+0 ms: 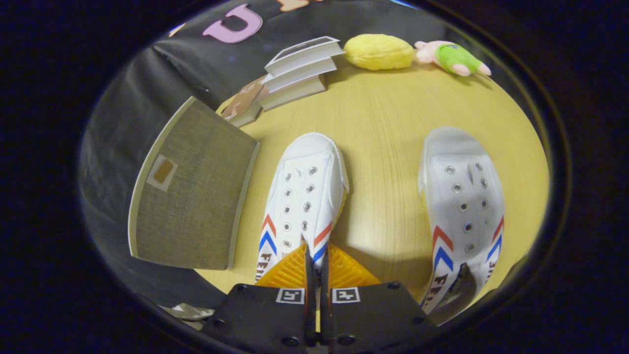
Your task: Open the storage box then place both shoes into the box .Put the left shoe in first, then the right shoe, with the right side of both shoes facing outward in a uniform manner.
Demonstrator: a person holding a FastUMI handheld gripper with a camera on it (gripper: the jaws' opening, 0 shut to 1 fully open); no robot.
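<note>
Between my fingers I pinch the rear collar edge of the left shoe (304, 196), gripper (317, 265) pressed together on it for a lift, storage box (194, 196) just left, lid seemingly on; right shoe (462, 206) well right on the table (383, 123).

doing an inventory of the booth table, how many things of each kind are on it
Shoes: 2, one gripped by the gripper, the shoe, and another shoe beside it
Storage box: 1, the grey box
Books: about 4, a stack of books
Plush toys: 2, yellow plush, pink and green plush
Total: about 9
</note>
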